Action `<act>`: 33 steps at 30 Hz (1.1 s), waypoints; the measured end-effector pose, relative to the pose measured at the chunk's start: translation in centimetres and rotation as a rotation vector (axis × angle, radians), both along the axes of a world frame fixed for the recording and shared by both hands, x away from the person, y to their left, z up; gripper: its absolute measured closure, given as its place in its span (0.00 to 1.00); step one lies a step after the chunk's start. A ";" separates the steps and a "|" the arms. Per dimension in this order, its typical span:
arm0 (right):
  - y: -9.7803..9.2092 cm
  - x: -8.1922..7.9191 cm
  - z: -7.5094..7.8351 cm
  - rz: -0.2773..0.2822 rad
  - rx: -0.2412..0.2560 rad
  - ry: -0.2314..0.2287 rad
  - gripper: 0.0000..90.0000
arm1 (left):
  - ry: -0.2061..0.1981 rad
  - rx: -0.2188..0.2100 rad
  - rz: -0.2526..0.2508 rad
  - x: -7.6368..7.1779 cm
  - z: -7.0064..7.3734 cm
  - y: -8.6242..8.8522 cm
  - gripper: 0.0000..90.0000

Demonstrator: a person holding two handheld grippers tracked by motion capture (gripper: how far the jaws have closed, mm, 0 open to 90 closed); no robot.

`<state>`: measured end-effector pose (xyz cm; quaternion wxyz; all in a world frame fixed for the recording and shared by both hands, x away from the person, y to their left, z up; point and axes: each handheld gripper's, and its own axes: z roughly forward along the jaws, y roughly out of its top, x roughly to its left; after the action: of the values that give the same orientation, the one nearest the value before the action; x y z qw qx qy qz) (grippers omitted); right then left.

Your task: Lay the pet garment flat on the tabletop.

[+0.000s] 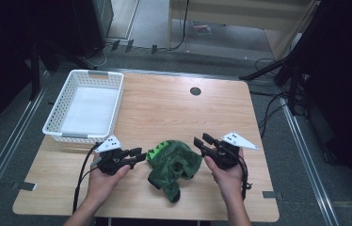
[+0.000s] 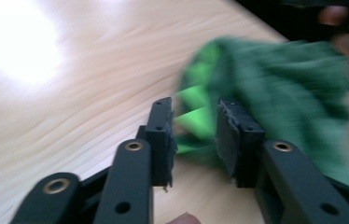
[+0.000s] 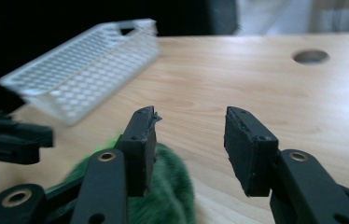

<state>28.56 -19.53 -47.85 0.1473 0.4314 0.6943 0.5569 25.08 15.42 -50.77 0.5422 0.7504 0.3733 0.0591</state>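
**A:** What is the high view showing, and how far along is the work?

**B:** A crumpled dark green plush cloth with bright green trim (image 1: 173, 167) is lying on the pale wooden table (image 1: 164, 113), low in the centre of the frame. A white perforated plastic basket (image 1: 56, 123) is sitting at the upper left with nothing in it. I judge the job, likely moving the cloth to that basket, is barely starting: the cloth is not gripped or lifted. The left gripper (image 1: 140, 155) is pointing right, its tips just beside the cloth's left edge. The right gripper (image 1: 200, 141) is pointing up and left, near the cloth's upper right edge. Both forearms are entering from the bottom edge, each hand wrapping its black handle.

**A:** And the left gripper view?

**B:** It is blurred. The left gripper (image 2: 193, 135) is holding its jaws narrowly apart, with the bright green trim of the cloth (image 2: 275, 88) showing in the gap. Whether the pads are touching fabric, I cannot tell. The cloth is filling the right half of the frame.

**A:** The right gripper view?

**B:** The right gripper (image 3: 189, 130) is holding its jaws wide, with bare table between them. The cloth (image 3: 163, 196) is sitting at the lower left under the left jaw. The basket (image 3: 84, 65) is lying at the upper left.
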 end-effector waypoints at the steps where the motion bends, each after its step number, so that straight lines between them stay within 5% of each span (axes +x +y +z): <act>1: -0.8 -0.6 0.5 0.038 0.008 -0.011 0.57 | -0.013 -0.001 -0.038 -0.5 0.5 -0.7 0.66; 4: -2.2 -2.3 0.3 0.047 0.024 -0.019 0.53 | -0.047 0.025 -0.090 -1.8 1.5 -3.0 0.49; 9: -3.0 -4.5 -2.4 0.099 0.094 0.060 0.27 | -0.040 0.118 -0.127 -2.7 0.8 -6.3 0.32; 11: -2.1 -5.3 -2.5 0.152 0.034 0.064 0.12 | -0.018 0.172 -0.114 -2.7 0.1 -6.8 0.30; 14: -0.4 -6.2 -2.3 0.202 -0.066 0.027 0.10 | 0.043 0.179 -0.092 -2.2 -0.6 -6.6 0.32; 16: 0.8 -6.2 -2.8 0.173 -0.135 0.025 0.11 | 0.057 0.190 -0.068 -1.8 -0.9 -6.3 0.41; 19: 2.2 -5.6 -4.3 0.096 -0.266 0.064 0.22 | 0.051 0.186 -0.058 -1.5 -1.0 -5.5 0.65; 21: 2.6 -5.5 -4.8 0.024 -0.325 0.032 0.43 | 0.067 0.166 -0.066 -1.3 -0.8 -5.0 0.80; 24: 2.2 -5.5 -4.2 -0.009 -0.243 -0.011 0.67 | 0.082 0.131 -0.076 -0.9 -0.5 -3.9 0.91; 27: 2.2 -6.1 -2.5 -0.028 -0.222 -0.115 0.79 | 0.081 0.096 -0.097 -0.6 0.1 -3.0 0.97; 33: 3.5 -5.8 2.2 -0.004 -0.198 -0.239 0.86 | 0.035 0.031 -0.123 -0.6 2.4 -1.3 0.98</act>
<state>22.80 -15.98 -45.64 0.2719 0.3465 0.7226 0.5329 24.50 14.11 -48.37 0.5264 0.7814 0.3347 0.0184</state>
